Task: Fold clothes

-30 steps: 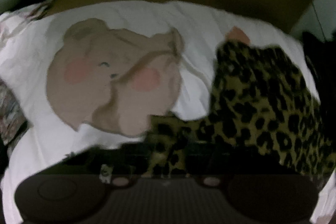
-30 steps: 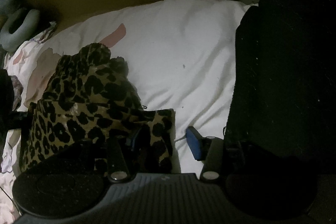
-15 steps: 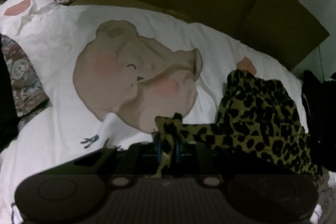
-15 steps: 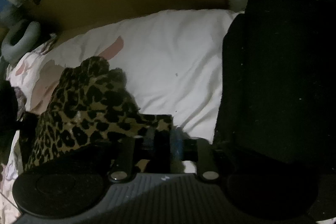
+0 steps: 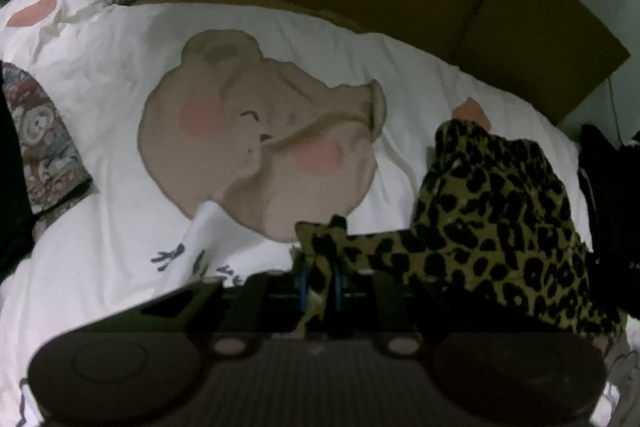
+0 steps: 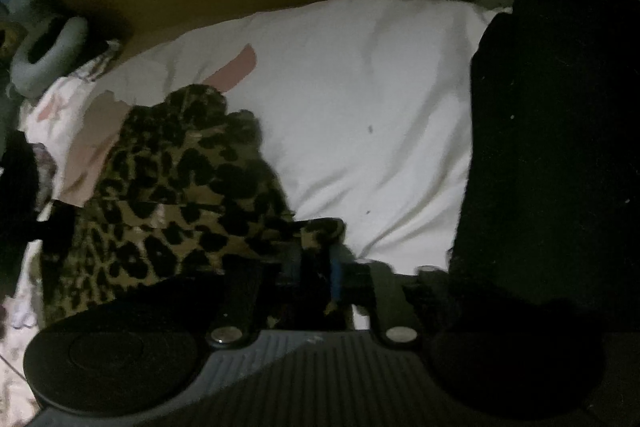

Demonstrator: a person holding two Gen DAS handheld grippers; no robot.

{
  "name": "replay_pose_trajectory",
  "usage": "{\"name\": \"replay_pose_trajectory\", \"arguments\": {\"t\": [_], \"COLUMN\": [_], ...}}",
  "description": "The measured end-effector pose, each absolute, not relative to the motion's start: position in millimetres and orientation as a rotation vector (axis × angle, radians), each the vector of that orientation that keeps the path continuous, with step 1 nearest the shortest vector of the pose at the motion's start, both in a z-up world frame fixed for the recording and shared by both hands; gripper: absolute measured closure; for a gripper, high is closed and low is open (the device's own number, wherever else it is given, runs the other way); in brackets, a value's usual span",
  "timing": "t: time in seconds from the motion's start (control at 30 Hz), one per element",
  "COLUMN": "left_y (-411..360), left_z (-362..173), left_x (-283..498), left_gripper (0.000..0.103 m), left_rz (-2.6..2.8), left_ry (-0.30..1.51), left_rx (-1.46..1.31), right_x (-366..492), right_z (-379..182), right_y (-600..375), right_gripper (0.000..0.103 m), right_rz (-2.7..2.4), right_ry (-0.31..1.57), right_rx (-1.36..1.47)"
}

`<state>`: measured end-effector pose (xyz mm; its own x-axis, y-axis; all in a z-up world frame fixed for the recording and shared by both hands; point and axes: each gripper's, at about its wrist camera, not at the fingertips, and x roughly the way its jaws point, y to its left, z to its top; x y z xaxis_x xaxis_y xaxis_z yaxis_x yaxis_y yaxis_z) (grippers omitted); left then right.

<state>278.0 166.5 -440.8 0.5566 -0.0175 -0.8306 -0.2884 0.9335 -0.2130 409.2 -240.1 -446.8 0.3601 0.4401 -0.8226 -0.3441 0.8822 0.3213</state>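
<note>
Firstly, left wrist view: left gripper (image 5: 320, 281) pinches a corner of the leopard-print garment (image 5: 492, 227), which trails right over the white bedsheet (image 5: 100, 107). Right wrist view: right gripper (image 6: 318, 267) clamps another corner; the garment's bulk lies left.
</note>
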Motion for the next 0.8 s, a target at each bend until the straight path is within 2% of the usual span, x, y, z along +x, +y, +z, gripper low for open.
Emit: {"name": "replay_pose_trajectory", "arguments": {"t": [0.47,0.8], "left_y": [172,156], "left_z": [-374,-308], "left_x": [253,250], "left_gripper": [0.091,0.091], "left_rz": [0.144,0.097], "left_ry": [0.865,0.721], "left_rx": [-0.409,-0.353], "right_x": [379,369], "right_z": [-391,-343], "right_y": [-267,-292], "right_gripper": [0.097,0.097], "right_rz": [0.499,0.482], "right_ry": [0.955,0.89], "right_rx": [0.191,0.391]}}
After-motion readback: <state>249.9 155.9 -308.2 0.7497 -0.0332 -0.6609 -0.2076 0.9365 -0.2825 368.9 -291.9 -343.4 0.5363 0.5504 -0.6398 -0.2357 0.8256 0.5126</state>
